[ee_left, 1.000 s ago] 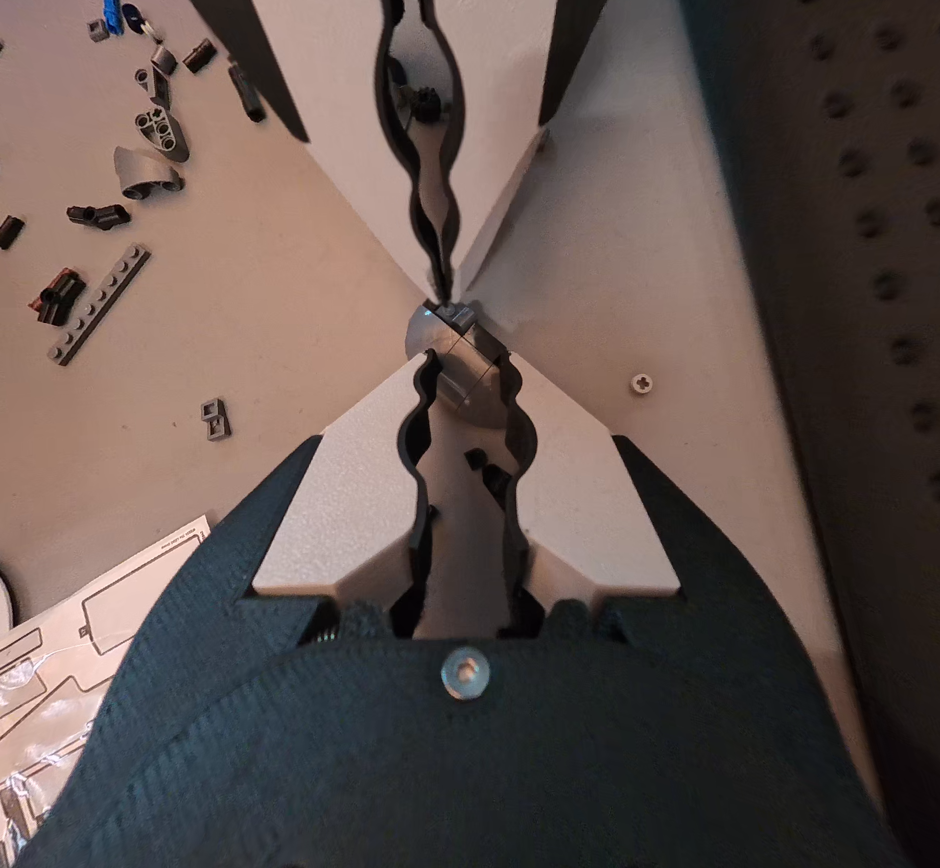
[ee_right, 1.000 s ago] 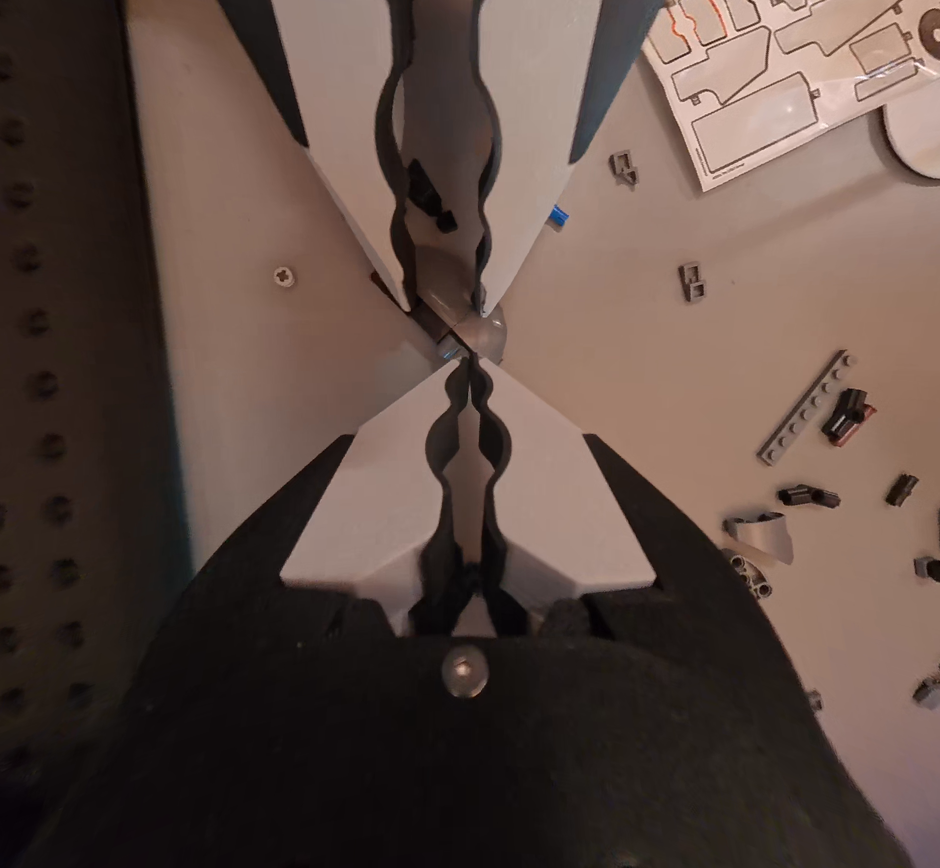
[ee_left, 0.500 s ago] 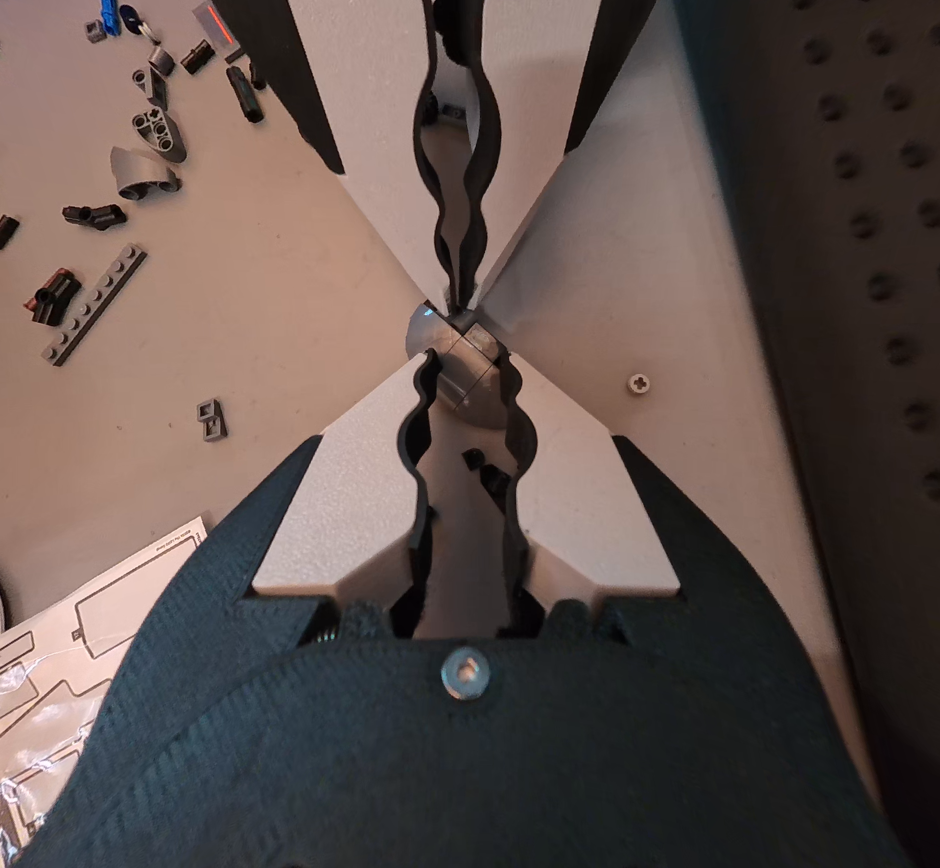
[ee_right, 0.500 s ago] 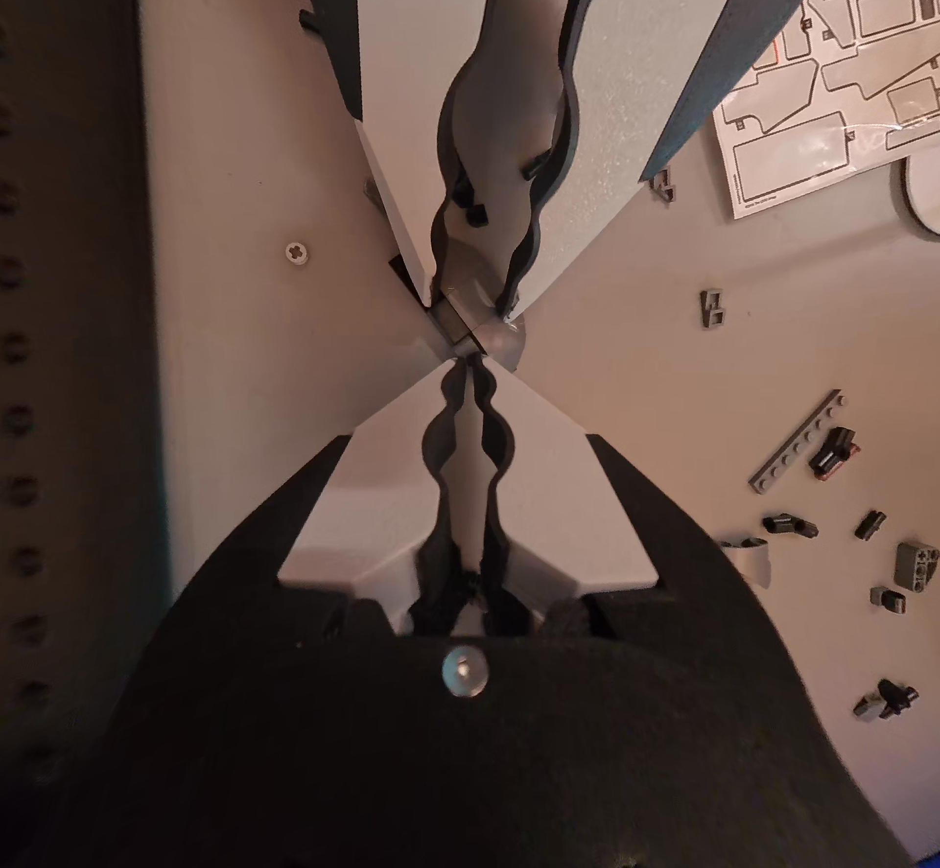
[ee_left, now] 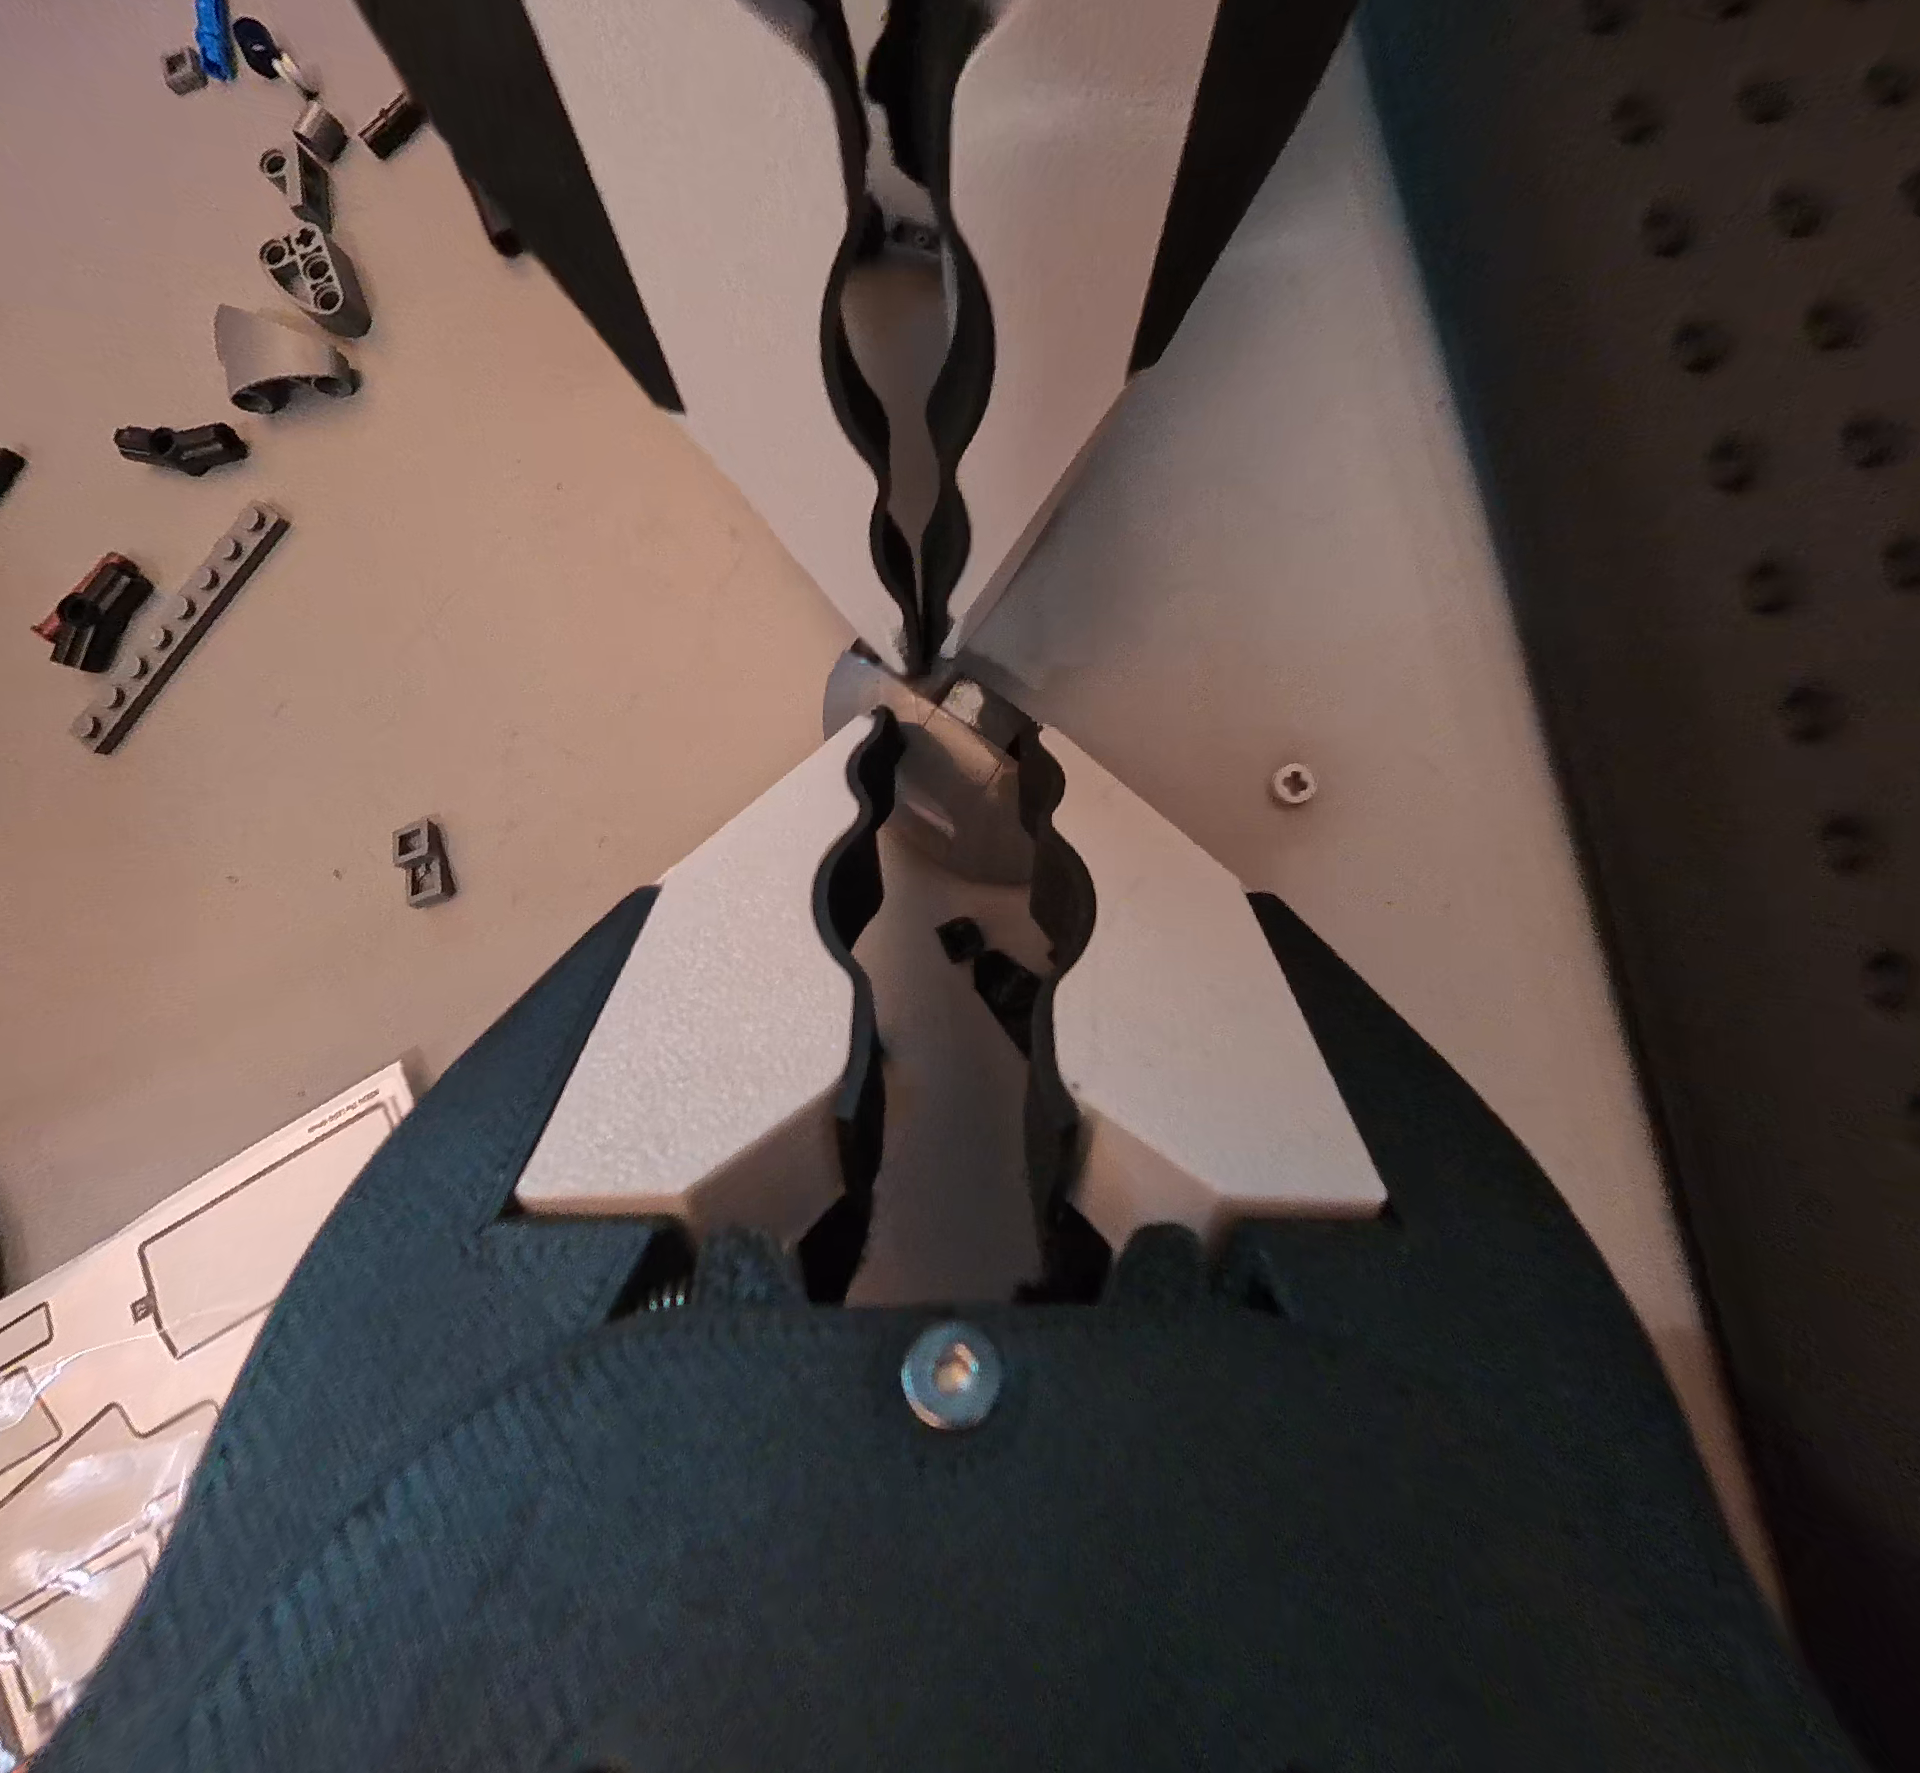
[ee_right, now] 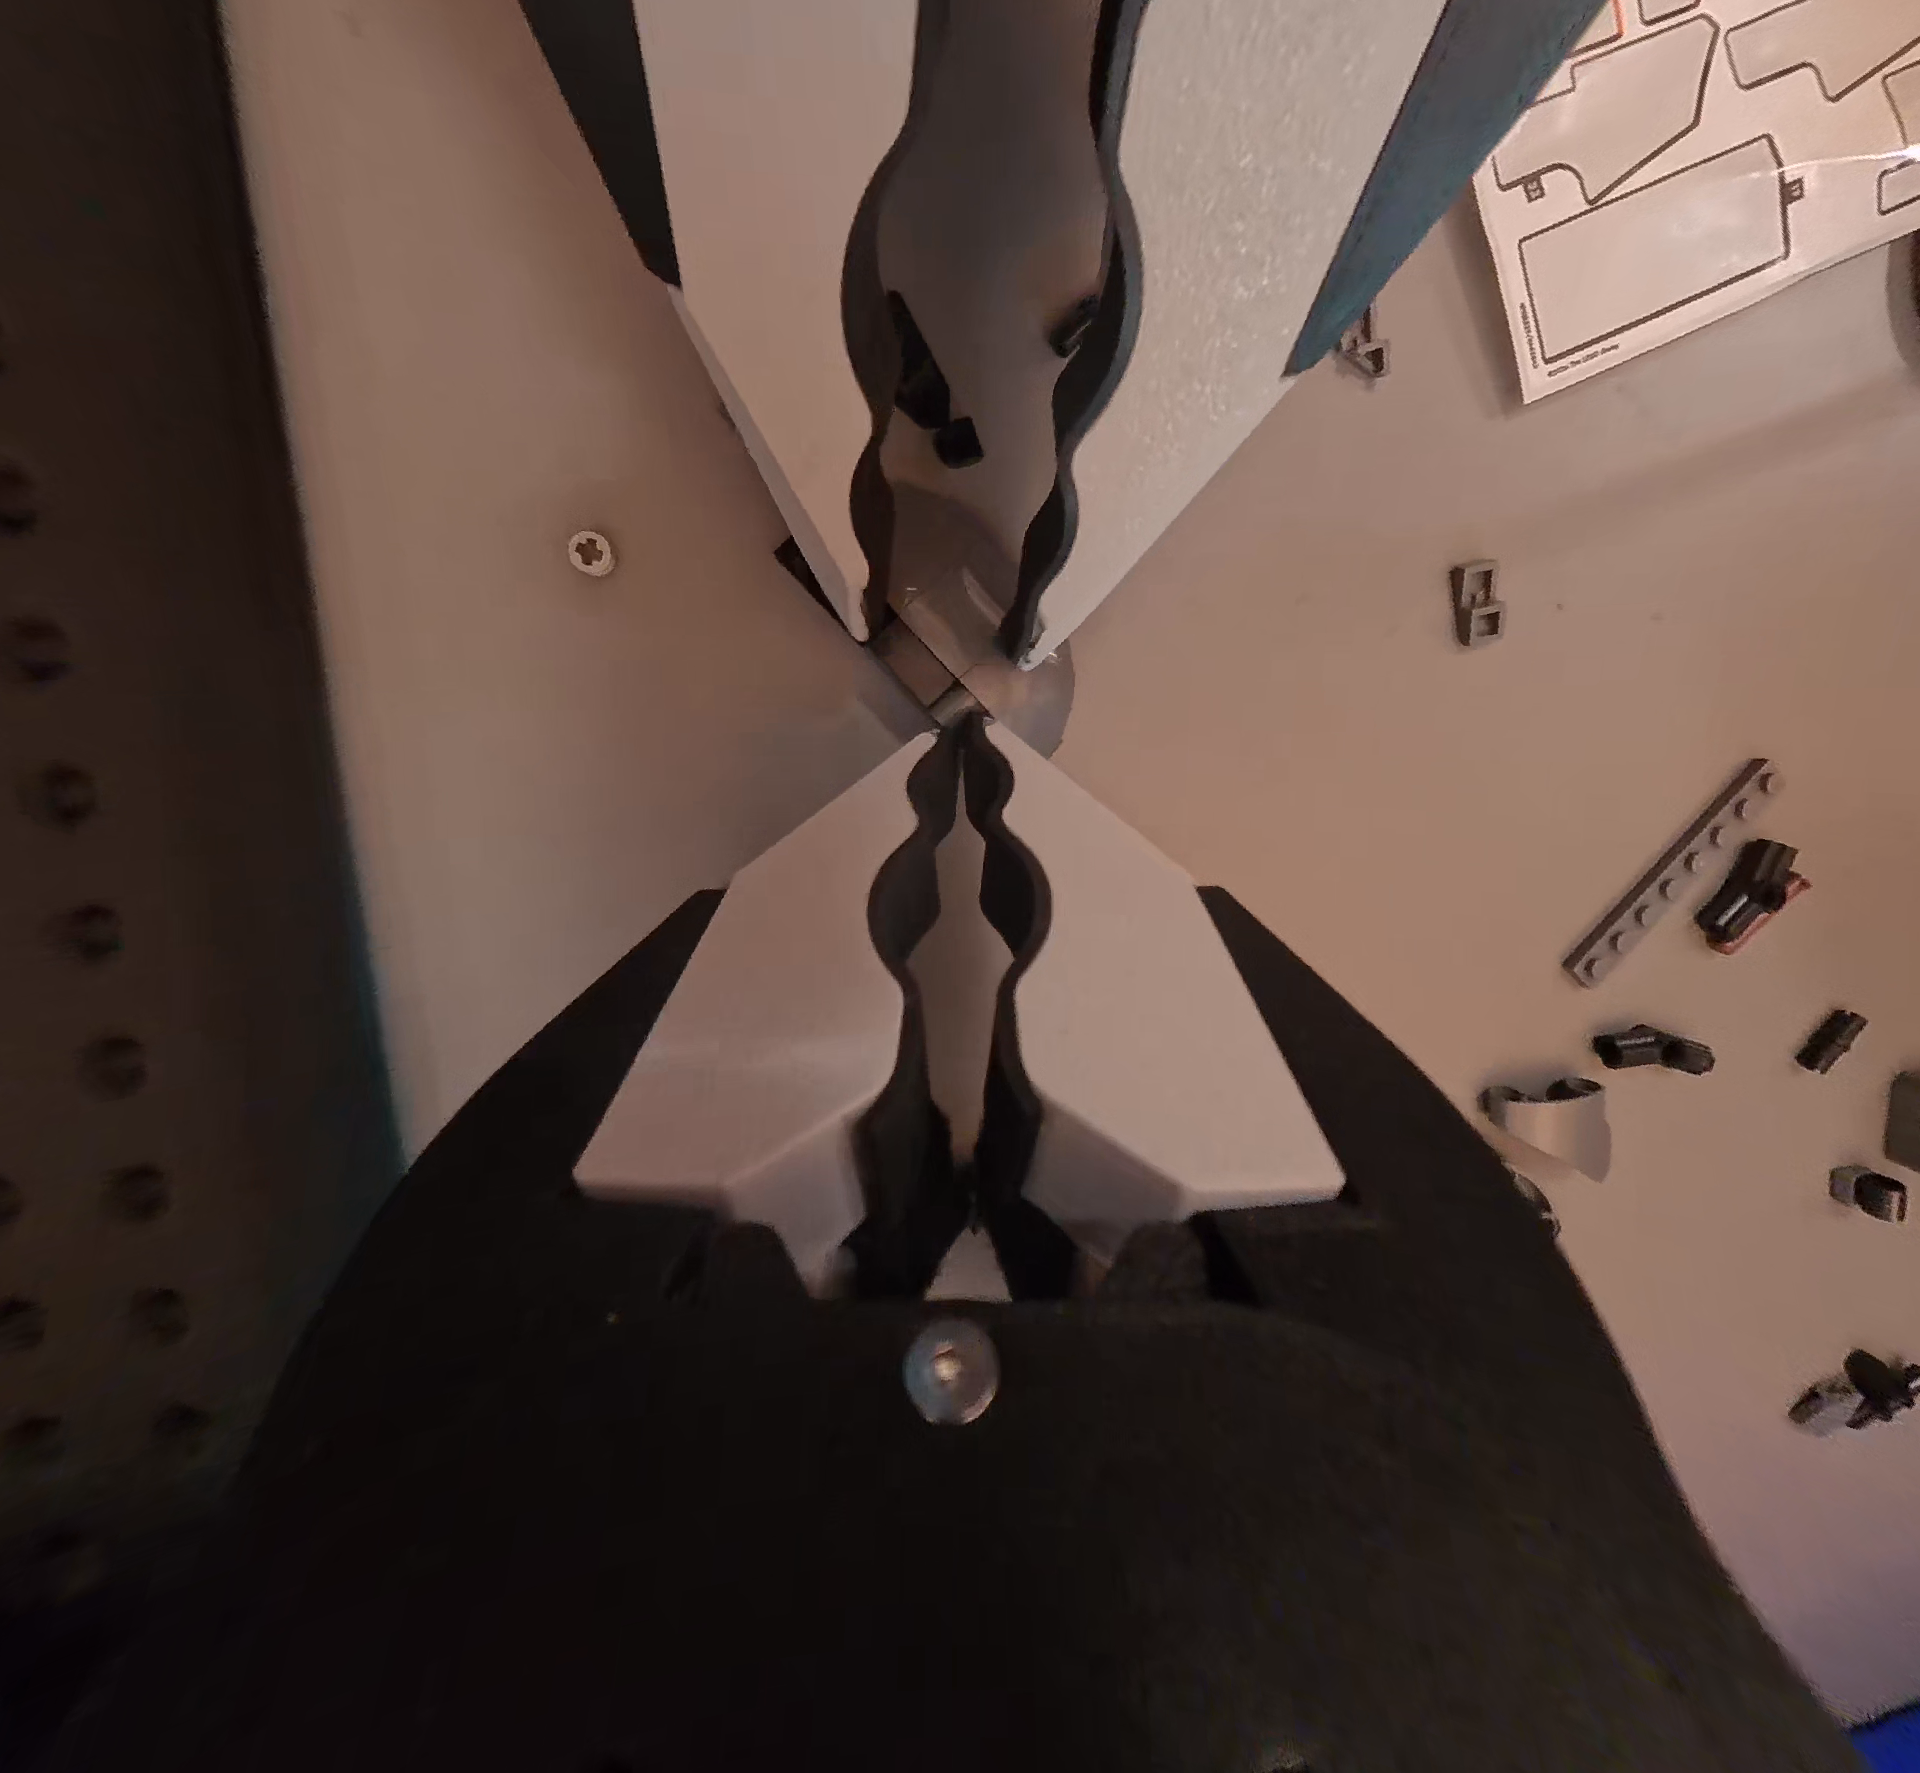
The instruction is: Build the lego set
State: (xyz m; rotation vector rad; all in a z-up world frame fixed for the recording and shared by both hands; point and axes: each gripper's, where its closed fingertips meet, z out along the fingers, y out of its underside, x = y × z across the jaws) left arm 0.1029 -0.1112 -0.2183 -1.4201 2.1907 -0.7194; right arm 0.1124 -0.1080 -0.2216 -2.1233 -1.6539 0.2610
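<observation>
Bench (ee_left: 520,788) carries the loose parts, sticker sheet (ee_right: 1662,217) at one edge, long grey plate (ee_left: 182,627) among the spares. Left gripper (ee_left: 951,736) pinches the grey lego sub-assembly (ee_left: 961,778) above the bench, likely as an anchor. Right gripper (ee_right: 954,724) comes in head-on, tip to tip, fingers nearly pressed together on a small piece (ee_right: 951,700) at the assembly's end, apparently seating it. A round white stud (ee_left: 1291,784) lies nearby, unused.

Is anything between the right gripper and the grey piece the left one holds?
Nothing visible. The right gripper tips sit right at the small stud end of the grey piece, which the left gripper clamps.
</observation>
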